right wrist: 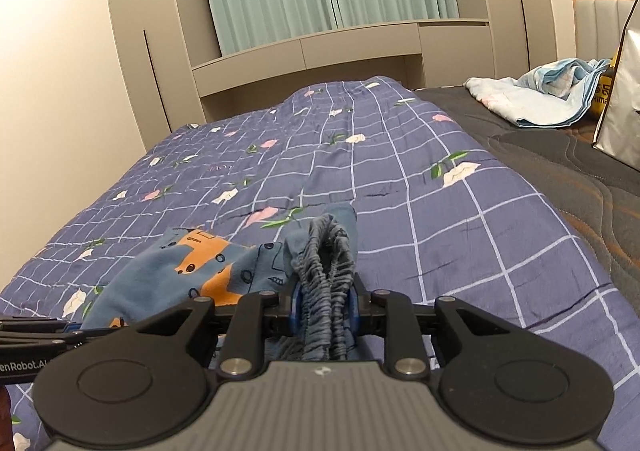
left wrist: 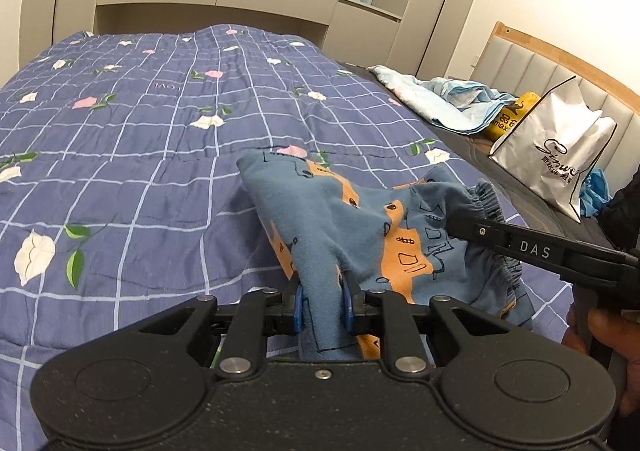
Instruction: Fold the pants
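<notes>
Both our grippers pinch the pants [left wrist: 360, 227]: left gripper [left wrist: 323, 305] clamps blue cloth, right gripper [right wrist: 323, 307] clamps the gathered waistband [right wrist: 326, 275], above the quilt [left wrist: 140, 131].

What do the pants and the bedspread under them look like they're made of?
Pants: soft matte knit, probably cotton jersey; it drapes limply and the elastic waistband gathers into fine ruffles. Bedspread: thin woven cloth, likely cotton or a blend, with a faint sheen, quilting lines and small creases.
</notes>
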The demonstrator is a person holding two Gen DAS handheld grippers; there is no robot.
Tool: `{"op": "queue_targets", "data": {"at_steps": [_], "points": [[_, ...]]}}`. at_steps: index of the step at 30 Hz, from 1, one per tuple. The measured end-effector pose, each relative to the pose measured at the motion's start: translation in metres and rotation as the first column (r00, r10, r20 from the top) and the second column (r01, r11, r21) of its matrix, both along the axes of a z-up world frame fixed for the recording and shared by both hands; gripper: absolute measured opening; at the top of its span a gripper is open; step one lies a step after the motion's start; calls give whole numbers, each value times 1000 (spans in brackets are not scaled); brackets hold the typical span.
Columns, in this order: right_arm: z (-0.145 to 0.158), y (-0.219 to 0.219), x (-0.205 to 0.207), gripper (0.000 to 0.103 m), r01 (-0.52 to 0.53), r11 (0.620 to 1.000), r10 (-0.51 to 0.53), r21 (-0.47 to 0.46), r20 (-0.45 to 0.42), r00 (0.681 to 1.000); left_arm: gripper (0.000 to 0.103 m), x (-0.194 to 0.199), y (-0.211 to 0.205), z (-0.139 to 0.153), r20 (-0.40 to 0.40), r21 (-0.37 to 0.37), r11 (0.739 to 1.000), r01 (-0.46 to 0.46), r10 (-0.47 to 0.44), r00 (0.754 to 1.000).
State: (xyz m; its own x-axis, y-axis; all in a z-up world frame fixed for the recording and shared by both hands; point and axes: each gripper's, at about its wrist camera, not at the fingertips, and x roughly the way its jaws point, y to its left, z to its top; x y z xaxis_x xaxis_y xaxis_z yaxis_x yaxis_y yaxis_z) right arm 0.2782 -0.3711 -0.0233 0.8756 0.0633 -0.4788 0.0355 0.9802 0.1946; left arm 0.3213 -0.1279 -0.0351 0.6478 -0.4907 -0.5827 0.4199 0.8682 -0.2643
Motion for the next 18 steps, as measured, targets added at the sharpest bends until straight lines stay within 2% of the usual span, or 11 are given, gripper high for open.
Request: {"op": "queue_targets", "data": {"at_steps": [2, 5, 7, 10, 12, 13, 17, 18], "points": [[-1, 0, 1, 29, 3, 1000, -3, -1, -7, 1000, 24, 1, 1, -1, -10, -3, 1000, -4, 3, 1000], [-2, -1, 2, 38, 11, 1000, -11, 0, -15, 1000, 34, 3, 3, -3, -43, -22, 1000, -21, 20, 999], [-2, -2, 2, 46, 13, 1000, -13, 0, -21, 1000, 37, 3, 6, -5, -59, -40, 999, -30, 27, 998], [-2, -2, 1, 58, 18, 1000, -18, -3, -25, 1000, 50, 1, 10, -3, -61, -49, 998, -49, 46, 997], [0, -2, -2, 67, 22, 1000, -22, -4, -18, 1000, 63, -3, 12, 1, -55, -57, 996, -64, 61, 997], [2, -2, -4, 70, 22, 1000, -22, -3, -14, 1000, 66, -5, 14, 3, -48, -60, 996, -73, 70, 996], [11, -1, -17, 91, 25, 1000, -25, -8, 15, 1000, 84, -16, 19, 16, -22, -67, 992, -109, 108, 994], [14, -1, -21, 92, 26, 1000, -26, -8, 23, 999, 89, -21, 21, 19, -16, -68, 990, -120, 119, 993]]}}
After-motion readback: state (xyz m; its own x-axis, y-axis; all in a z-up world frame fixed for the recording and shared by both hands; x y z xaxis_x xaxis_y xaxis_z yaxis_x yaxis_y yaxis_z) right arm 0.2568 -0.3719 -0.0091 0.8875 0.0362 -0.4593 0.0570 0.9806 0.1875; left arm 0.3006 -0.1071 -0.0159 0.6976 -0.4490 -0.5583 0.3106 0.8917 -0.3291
